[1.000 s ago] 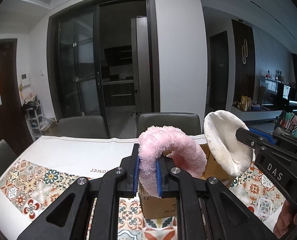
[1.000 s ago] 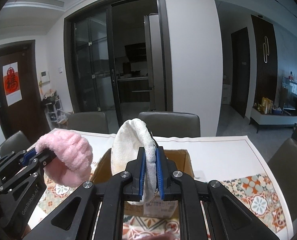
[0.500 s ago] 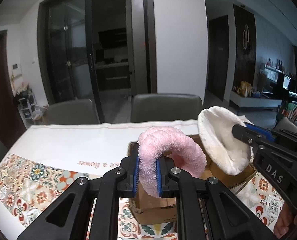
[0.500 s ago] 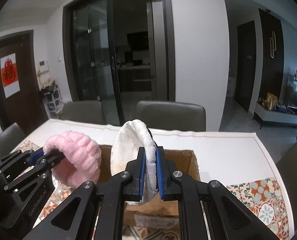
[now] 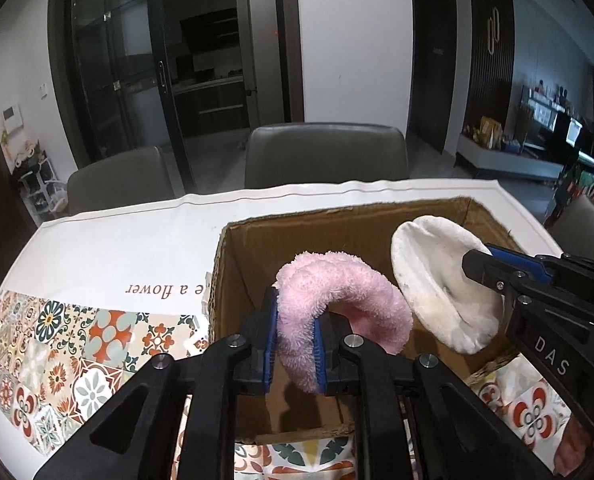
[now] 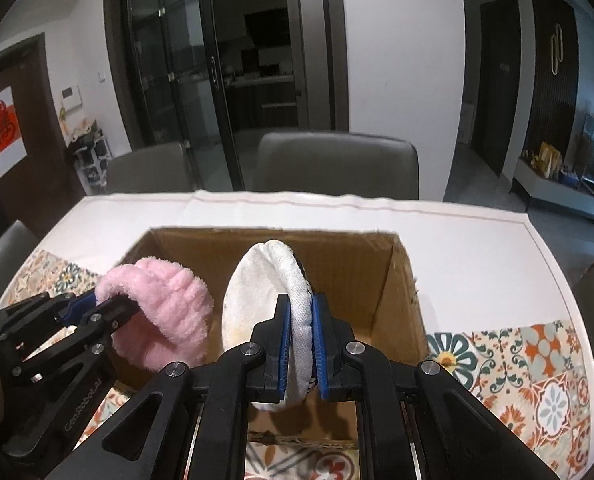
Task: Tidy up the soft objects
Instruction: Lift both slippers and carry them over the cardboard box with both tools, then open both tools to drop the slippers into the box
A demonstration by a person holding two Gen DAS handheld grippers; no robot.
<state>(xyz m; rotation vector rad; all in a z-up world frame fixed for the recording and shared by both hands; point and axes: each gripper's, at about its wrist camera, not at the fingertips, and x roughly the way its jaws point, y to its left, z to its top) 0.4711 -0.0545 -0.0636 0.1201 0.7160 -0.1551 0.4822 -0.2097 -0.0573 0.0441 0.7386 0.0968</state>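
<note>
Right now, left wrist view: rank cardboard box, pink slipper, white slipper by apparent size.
1. cardboard box, clearly largest; both slippers hang over its opening.
2-3. pink slipper and white slipper: look about alike. Pink sits nearer the camera, clamped in the left gripper; white is in the right gripper. Unsure, not ranking them.

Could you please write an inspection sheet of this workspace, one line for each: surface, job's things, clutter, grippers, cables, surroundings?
Surface: table under a white cloth with a patterned tile border.
Job's things: open cardboard box on the table; pink fluffy piece and white soft pad, both held above the box opening, side by side.
Clutter: nothing seen.
Grippers: left gripper shut on the pink fluffy piece; right gripper shut on the white soft pad.
Cables: nothing seen.
Surroundings: grey chairs behind the table, dark glass sliding doors, white wall.
</note>
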